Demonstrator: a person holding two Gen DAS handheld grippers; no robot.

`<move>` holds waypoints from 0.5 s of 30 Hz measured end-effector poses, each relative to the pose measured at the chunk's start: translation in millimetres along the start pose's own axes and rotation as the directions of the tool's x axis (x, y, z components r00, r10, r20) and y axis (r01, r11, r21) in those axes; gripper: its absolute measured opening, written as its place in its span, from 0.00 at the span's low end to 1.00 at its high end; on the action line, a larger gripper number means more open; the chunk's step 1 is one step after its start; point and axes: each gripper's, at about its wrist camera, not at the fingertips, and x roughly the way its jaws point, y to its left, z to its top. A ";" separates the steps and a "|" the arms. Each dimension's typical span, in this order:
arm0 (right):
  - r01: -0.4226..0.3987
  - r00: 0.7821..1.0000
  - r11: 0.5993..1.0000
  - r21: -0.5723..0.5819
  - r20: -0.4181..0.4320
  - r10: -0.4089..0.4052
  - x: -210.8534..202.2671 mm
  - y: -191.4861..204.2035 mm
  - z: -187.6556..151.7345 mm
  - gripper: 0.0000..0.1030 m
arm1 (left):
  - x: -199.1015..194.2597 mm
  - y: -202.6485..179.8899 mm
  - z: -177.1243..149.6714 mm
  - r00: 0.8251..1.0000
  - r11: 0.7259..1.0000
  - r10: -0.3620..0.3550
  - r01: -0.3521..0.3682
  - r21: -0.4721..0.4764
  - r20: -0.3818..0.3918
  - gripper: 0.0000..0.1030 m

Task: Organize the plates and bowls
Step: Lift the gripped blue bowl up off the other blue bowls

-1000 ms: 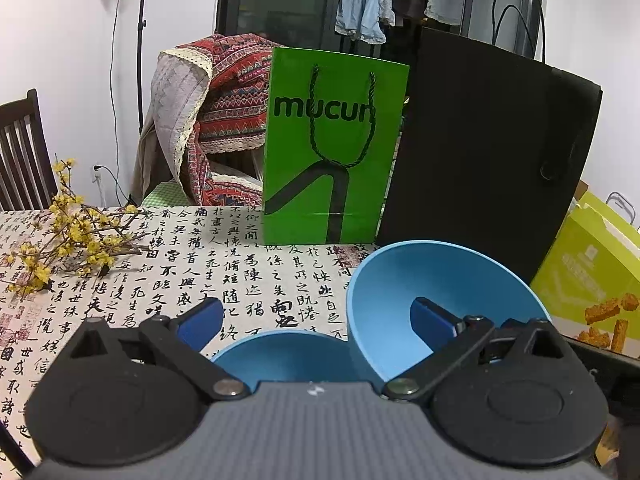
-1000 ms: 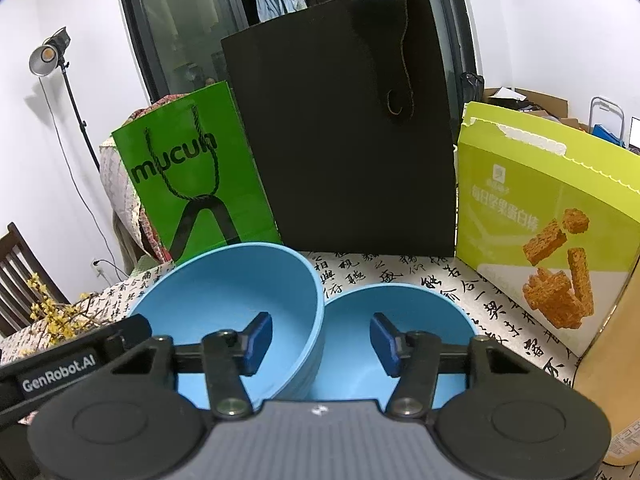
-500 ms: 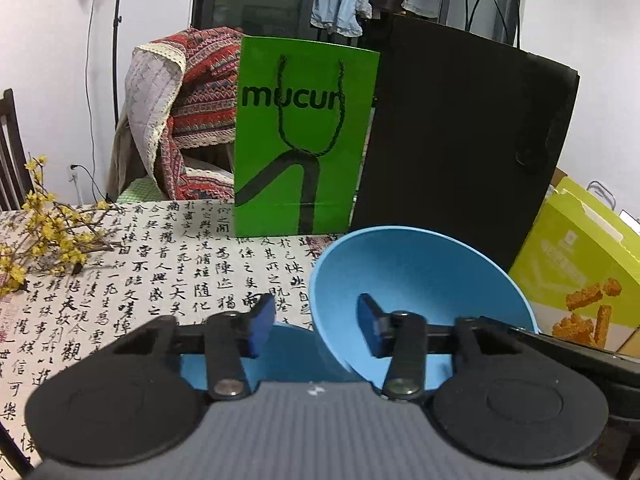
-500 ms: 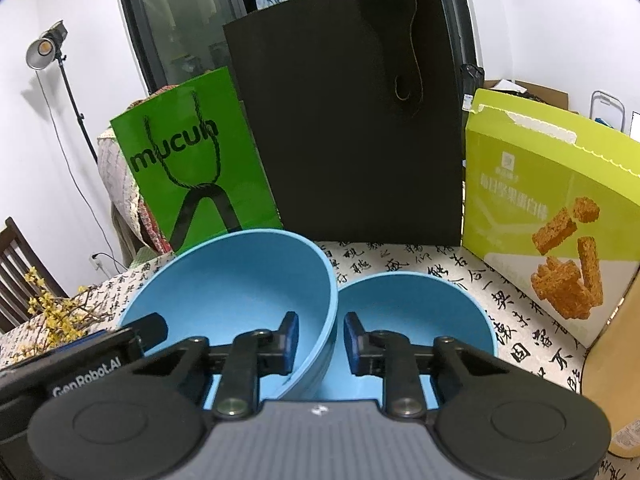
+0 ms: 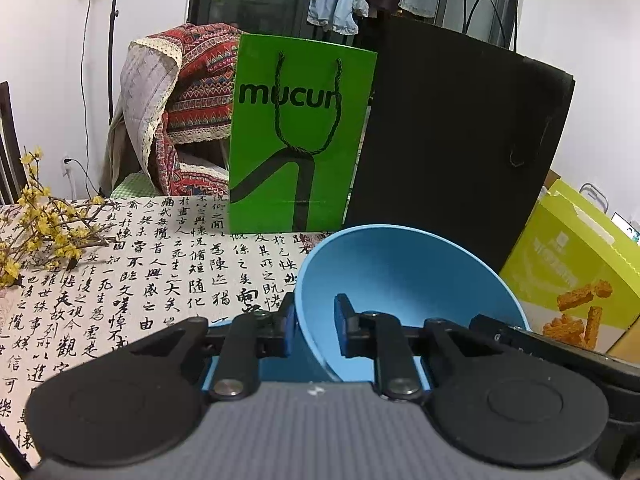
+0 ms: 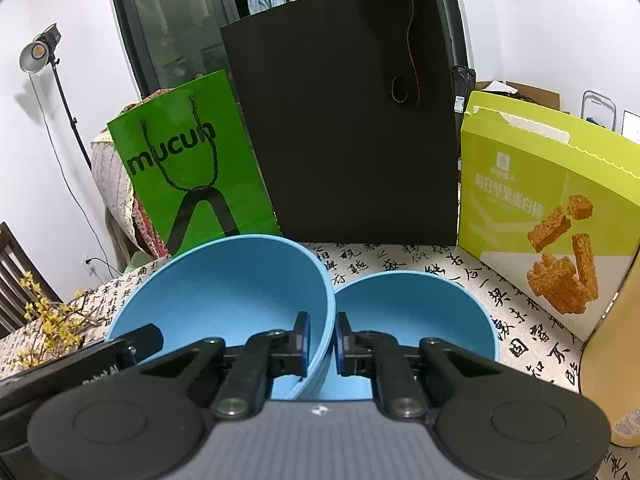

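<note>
Both claws, wide apart a second ago, have just closed: left claw (image 5: 314,330) and right claw (image 6: 322,344) each pinch the tilted blue bowl's (image 6: 224,292) rim. Second bowl (image 6: 416,312) sits ahead-right of the right claw.

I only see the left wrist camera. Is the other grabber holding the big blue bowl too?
Observer: Yes. The right gripper has just been closing and is now shut on the tilted bowl, one pad inside its rim and one outside.
Operator: I see a bit more blue down low. Is that another bowl?
Observer: The right wrist view shows a second bowl sitting upright on the tablecloth, just right of the tilted one.
Operator: What's on top of that pole by the wall?
Observer: A glowing studio lamp.
</note>
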 end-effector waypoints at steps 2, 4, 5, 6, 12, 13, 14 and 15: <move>0.000 1.000 1.000 -0.002 0.003 0.000 -1.7 0.9 -0.2 0.11 | -2.5 0.6 0.4 1.000 1.000 -0.001 0.001 0.000 0.003 0.20; 0.000 1.000 1.000 -0.003 0.004 0.000 -2.6 1.5 -0.5 0.11 | -5.0 0.9 0.9 1.000 1.000 -0.002 0.002 0.002 0.007 0.20; 0.000 1.000 1.000 -0.004 0.006 0.000 -4.9 2.5 -1.0 0.11 | -6.3 1.2 0.8 1.000 1.000 -0.002 0.002 0.002 0.009 0.20; 0.000 1.000 1.000 -0.004 0.007 0.000 -5.7 2.6 -1.1 0.11 | -7.8 1.3 0.7 1.000 1.000 -0.003 0.003 0.002 0.010 0.20; 0.002 1.000 1.000 -0.001 0.014 -0.002 -12.9 2.6 -1.4 0.11 | -15.1 1.2 0.1 1.000 1.000 -0.014 0.013 0.010 0.015 0.20; 0.002 1.000 1.000 -0.001 0.016 -0.002 -14.9 3.2 -1.8 0.11 | -16.4 1.3 -0.3 1.000 1.000 -0.014 0.013 0.010 0.016 0.20; 0.001 1.000 1.000 0.000 0.016 -0.001 -16.4 3.2 -2.0 0.12 | -17.6 1.3 -0.5 1.000 1.000 -0.014 0.014 0.011 0.017 0.20; 0.001 1.000 1.000 -0.001 0.016 -0.001 -17.7 3.4 -2.4 0.12 | -19.2 1.5 -0.9 1.000 1.000 -0.014 0.014 0.012 0.019 0.20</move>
